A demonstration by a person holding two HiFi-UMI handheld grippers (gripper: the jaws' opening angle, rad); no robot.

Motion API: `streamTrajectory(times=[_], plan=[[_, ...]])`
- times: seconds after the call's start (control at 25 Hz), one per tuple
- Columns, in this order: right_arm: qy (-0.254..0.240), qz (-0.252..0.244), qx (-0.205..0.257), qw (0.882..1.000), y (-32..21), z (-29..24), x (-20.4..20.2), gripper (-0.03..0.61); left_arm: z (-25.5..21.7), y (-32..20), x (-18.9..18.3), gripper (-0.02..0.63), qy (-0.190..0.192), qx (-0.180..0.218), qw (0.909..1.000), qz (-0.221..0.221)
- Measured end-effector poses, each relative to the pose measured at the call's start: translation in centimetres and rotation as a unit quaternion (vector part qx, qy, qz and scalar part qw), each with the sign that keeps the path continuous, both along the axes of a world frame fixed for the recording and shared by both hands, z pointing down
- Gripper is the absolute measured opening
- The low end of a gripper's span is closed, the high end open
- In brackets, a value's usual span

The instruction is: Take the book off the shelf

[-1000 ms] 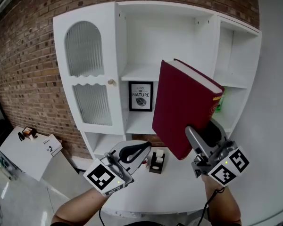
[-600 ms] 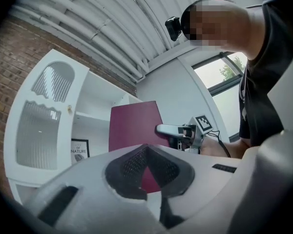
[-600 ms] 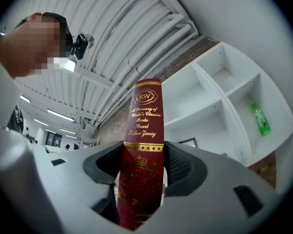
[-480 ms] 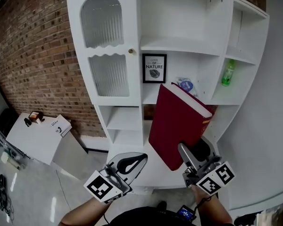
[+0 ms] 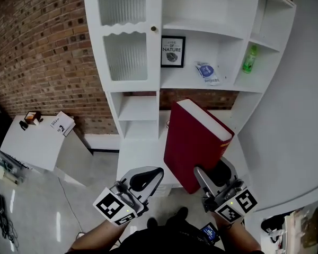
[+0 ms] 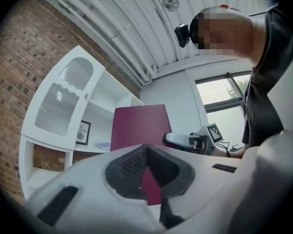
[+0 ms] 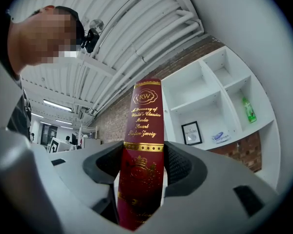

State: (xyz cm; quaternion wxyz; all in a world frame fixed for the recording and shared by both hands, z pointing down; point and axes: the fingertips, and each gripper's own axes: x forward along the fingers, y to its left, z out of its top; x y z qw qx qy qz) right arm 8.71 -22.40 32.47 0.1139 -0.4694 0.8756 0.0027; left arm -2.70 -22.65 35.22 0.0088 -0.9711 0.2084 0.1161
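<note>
R gripper (image 5: 213, 168) was clamped on the thick dark-red hardback book (image 5: 193, 142), jaws set wide, one each side of its spine nr the lower end. In the right gripper view the pads (image 7: 179, 168) pressed on both covers, w/ gold lettering on the spine running up btwn them. Book was off the tall white shelf unit (image 5: 132, 89): held in the air in front of it, clear of every board, roughly upright but tilted, white page edge facing up in the head view. Only its bottom corner sat in the gripper; nothing else touched it.

L gripper (image 5: 158, 171) hung to the left, apart from the book, jaws together at the tips w/ nothing gripped. Left gripper view showed just the red cover beyond, seen through the small gap behind the closed tips.

On the unit:
- Small black-framed print (image 5: 173, 51) stood at the back of the middle shelf.
- Blue-and-white packet (image 5: 205, 72) lay to the print's right on the same shelf.
- Green plastic bottle (image 5: 249, 59) stood upright in the narrow right-hand bay.
- Ribbed-glass cabinet door (image 5: 126, 54) w/ small round knob (image 5: 155, 29) was closed on the left side.

Red brick wall (image 5: 47, 62) ran behind. Low white table (image 5: 29, 147) w/ a few small items (image 5: 31, 118) sat at far left, well apart from the unit.
</note>
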Motion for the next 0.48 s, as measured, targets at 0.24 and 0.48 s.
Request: streamTrajectory(times=[0.24, 0.48], plan=[[-0.002, 0.009, -0.010, 1.000, 4.8, 1.6, 1.1, 0.242, 0.8, 3.7, 1.2, 0.005, -0.001, -0.010, 0.9999, 0.002], [-0.008, -0.005, -0.018, 1.000, 10.7, 2.8, 3.7, 0.242, 1.3, 9.3, 4.9, 0.005, -0.008, -0.016, 0.9997, -0.013]])
